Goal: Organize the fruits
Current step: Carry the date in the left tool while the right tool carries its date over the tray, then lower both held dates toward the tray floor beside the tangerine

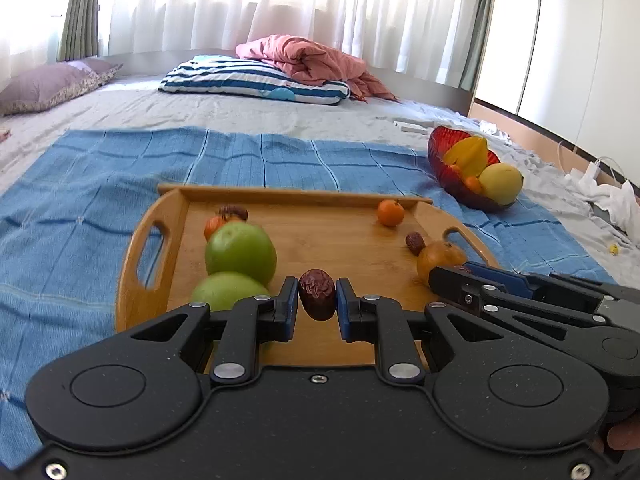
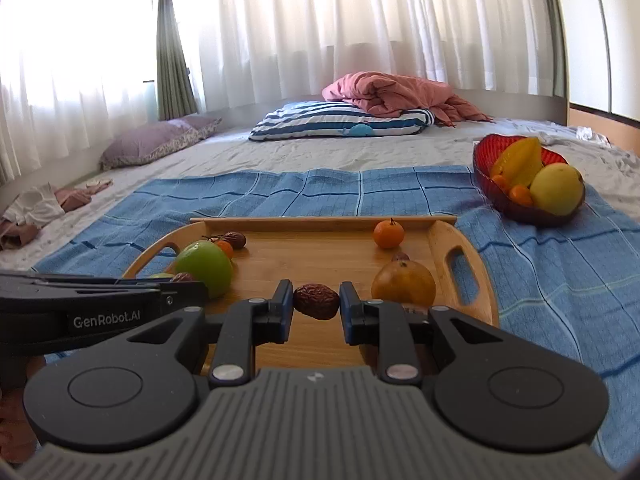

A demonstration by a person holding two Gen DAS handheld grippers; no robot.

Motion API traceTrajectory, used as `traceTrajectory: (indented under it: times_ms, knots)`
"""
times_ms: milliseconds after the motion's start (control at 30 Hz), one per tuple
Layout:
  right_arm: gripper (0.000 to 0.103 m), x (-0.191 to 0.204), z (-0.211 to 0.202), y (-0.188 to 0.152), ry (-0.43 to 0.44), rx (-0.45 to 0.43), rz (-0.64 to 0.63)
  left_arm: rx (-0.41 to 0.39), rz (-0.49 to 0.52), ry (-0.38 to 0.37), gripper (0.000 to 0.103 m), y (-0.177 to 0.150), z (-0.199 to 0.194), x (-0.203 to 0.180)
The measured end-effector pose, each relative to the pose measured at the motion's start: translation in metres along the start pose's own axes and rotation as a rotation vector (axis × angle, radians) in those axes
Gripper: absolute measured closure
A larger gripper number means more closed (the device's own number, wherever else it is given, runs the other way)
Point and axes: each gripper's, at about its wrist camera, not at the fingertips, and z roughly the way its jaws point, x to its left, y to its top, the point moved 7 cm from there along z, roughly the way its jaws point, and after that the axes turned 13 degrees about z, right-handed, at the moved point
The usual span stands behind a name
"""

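Blue cloth (image 1: 80,208) around tray (image 1: 304,196), rim clear.

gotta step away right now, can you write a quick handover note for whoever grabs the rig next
Left gripper: jaws shut on a red date, held over the near part of the wooden tray.
Right gripper: jaws shut on a second date, also over the tray.
Already in the red bowl, right of the tray on the blue cloth: star fruit, yellow mango, small oranges.
Still on the tray: two green apples, a mandarin, a brown-orange fruit, two more dates and a small orange behind the apples.
Likely next: drop both dates in the bowl, then the rest.
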Motion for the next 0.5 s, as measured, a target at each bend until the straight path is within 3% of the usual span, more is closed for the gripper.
traceTrajectory:
  times_ms: [200,500]
  knots:
    - [0.074,0.001,0.023,0.038,0.013,0.039,0.041,0.024,-0.023,-0.032,0.084,0.038,0.023,0.013]
    - [0.074,-0.021,0.083,0.071,-0.016,0.182,0.150,0.178,-0.118,-0.077,0.084,0.067,0.091,0.041]
